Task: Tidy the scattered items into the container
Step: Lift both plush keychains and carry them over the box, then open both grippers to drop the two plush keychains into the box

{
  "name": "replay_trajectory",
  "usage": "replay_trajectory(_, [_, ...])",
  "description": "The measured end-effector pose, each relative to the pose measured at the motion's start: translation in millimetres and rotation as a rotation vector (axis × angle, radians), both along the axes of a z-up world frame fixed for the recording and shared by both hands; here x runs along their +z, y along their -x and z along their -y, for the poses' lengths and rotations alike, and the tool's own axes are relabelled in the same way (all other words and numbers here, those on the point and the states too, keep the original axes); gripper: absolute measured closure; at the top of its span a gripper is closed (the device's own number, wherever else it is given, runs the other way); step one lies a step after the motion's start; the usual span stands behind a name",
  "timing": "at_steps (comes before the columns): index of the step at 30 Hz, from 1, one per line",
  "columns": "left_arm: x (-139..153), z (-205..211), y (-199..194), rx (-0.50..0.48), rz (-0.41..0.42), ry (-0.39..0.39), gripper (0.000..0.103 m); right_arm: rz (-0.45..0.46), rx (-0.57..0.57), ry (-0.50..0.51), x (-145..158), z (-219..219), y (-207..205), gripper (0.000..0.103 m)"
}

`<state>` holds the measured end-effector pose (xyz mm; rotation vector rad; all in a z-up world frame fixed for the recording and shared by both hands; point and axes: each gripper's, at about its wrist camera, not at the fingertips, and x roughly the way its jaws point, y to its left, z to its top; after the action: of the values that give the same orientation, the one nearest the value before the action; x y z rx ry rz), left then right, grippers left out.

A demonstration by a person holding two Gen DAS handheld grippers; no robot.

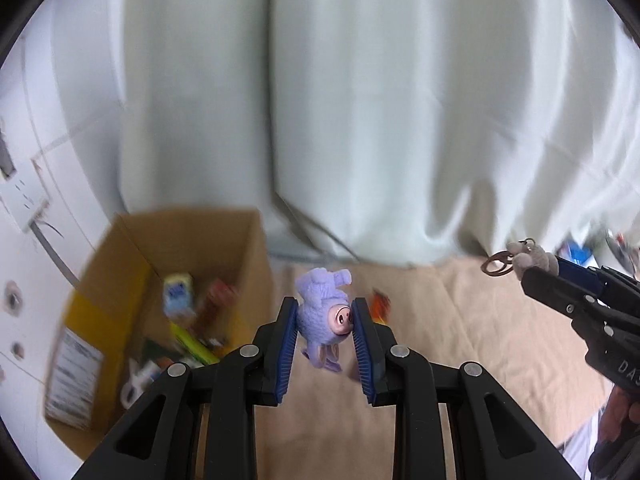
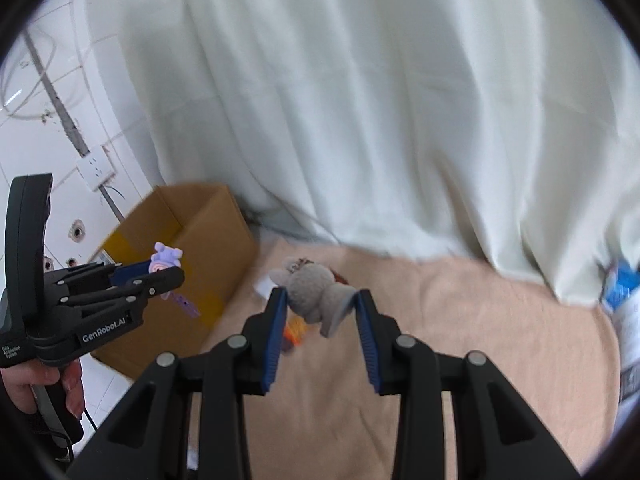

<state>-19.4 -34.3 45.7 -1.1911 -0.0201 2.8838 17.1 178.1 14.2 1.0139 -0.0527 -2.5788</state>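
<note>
My left gripper (image 1: 325,316) is shut on a purple plush pig (image 1: 326,312) and holds it in the air just right of an open cardboard box (image 1: 120,280). The box holds several small packets and toys. My right gripper (image 2: 320,300) is shut on a grey plush keychain toy (image 2: 316,294) with a metal ring, held above the beige cloth. In the left wrist view the right gripper (image 1: 528,266) shows at the right with the grey toy (image 1: 534,258). In the right wrist view the left gripper (image 2: 168,270) with the pig (image 2: 166,258) is beside the box (image 2: 192,240).
A small orange item (image 1: 380,306) lies on the beige cloth (image 1: 460,340) beyond the left gripper; it also shows in the right wrist view (image 2: 296,332). A pale curtain (image 1: 360,120) hangs behind. A white tiled wall (image 2: 52,120) is left of the box. Blue and white packets (image 2: 620,292) lie at far right.
</note>
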Motion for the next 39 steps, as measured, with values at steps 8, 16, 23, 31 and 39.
replay_trajectory(8, [46, 72, 7, 0.111, -0.096, 0.043, 0.075, -0.147, 0.161, 0.019, 57, 81, 32, 0.064])
replay_trajectory(16, [46, 152, 2, 0.233, -0.086, 0.063, 0.075, -0.185, 0.334, 0.031, 71, 178, 54, 0.064])
replay_trajectory(23, [15, 193, -8, 0.3, -0.038, 0.038, 0.075, -0.136, 0.432, 0.036, 49, 246, 62, 0.064])
replay_trajectory(31, [-35, 211, -14, 0.348, 0.052, -0.021, 0.075, -0.042, 0.476, -0.017, 5, 283, 74, 0.064])
replay_trajectory(39, [-66, 216, -18, 0.369, 0.102, -0.056, 0.075, 0.024, 0.482, -0.052, -24, 287, 74, 0.064])
